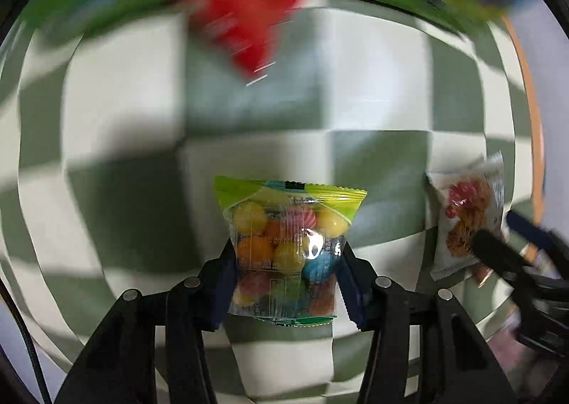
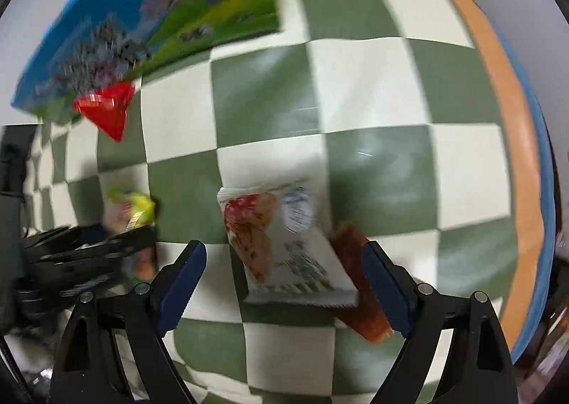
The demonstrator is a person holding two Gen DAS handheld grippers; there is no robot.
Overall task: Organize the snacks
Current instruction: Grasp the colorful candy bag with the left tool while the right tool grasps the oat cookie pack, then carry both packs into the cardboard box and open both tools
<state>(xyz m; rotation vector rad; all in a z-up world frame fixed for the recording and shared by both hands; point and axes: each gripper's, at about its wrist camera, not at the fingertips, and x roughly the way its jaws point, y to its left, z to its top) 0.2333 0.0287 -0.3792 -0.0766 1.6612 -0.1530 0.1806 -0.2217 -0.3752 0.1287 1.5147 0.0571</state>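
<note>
Gripping clear candy packet [image 1: 284, 254] at both sides, left tongs [image 1: 286, 279] point down over green-and-white checked worktop [image 1: 373, 98]; packet has lime-green top seal, multicoloured round sweets inside. Right tongs [image 2: 284, 279] stand wide open, straddling white cookie packet [image 2: 284, 244] lying flat on worktop, pads clear of it, orange-brown packet [image 2: 359, 283] partly beneath.

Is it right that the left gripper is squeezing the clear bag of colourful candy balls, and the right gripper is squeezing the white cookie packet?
Not quite. The right gripper is open around the white cookie packet, as the right wrist view shows. The left gripper does squeeze the clear bag of colourful candy balls.
</note>
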